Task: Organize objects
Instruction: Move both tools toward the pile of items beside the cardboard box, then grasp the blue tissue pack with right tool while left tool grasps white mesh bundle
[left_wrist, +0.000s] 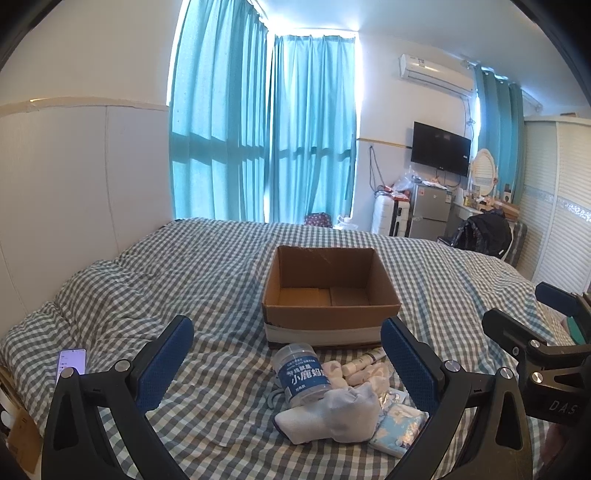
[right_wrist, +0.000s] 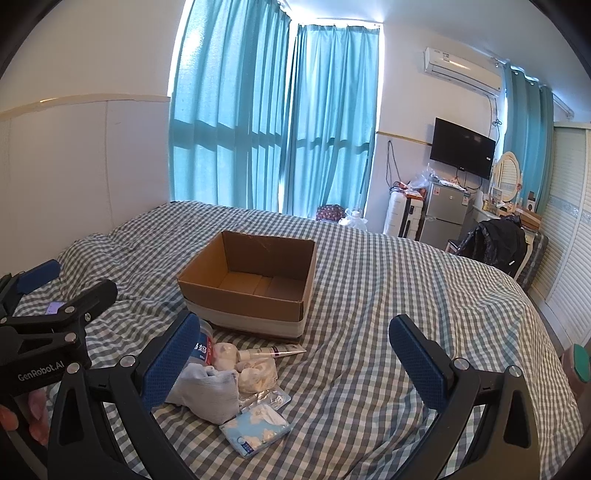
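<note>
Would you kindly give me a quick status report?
Both claws, left and right, open, empty. Brown cardboard box empty on checked bedspread. Small-item pile unsorted; nothing blocking.

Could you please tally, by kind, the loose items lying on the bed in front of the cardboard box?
Plastic jar with blue label: 1
White sock: 1
Tube: 1
Blue-and-white tissue packet: 1
Clear foil sachet: 1
Small white crumpled pieces: cannot tell how many
Total countable: 5

We hold our left gripper (left_wrist: 286, 356) level, its blue-padded fingers (left_wrist: 166, 363) spread wide and holding nothing. Our right gripper (right_wrist: 295, 358) sits just beside it, equally spread. A fingertip, probably our left hand (right_wrist: 35, 419), grips the handle.
</note>
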